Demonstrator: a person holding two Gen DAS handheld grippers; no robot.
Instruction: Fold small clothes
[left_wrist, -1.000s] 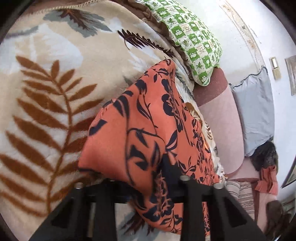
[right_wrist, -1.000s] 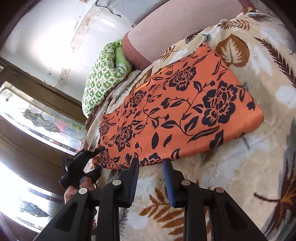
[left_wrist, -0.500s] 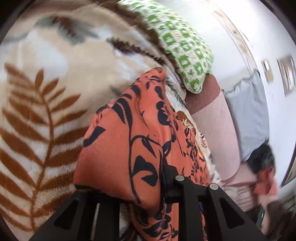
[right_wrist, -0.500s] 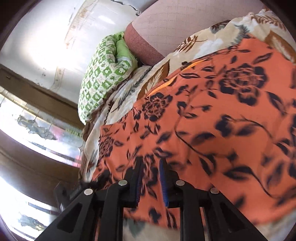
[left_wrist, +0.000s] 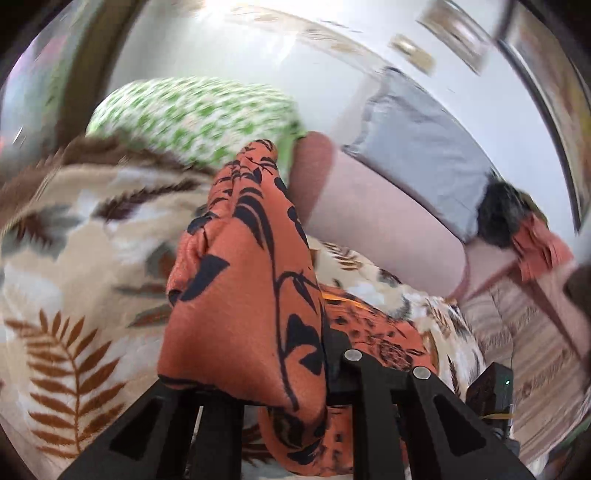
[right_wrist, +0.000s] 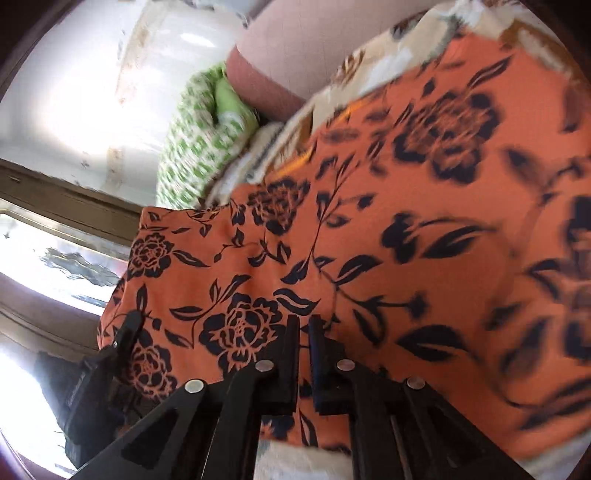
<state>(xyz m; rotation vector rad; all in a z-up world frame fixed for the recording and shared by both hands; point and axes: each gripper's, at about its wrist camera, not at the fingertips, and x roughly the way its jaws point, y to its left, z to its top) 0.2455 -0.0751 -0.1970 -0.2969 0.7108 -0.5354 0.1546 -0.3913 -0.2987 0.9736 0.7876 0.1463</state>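
With both grippers (left_wrist: 280, 373) (right_wrist: 303, 354) pinched shut on the orange cloth (right_wrist: 369, 258) – lift its edge evenly and carry it straight across, keeping it taut.

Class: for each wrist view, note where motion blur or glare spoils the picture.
Left wrist view: green pillow and wall smeared by motion, orange cloth sharper. Right wrist view: cloth blurs toward the right edge; window glare washes out the left.
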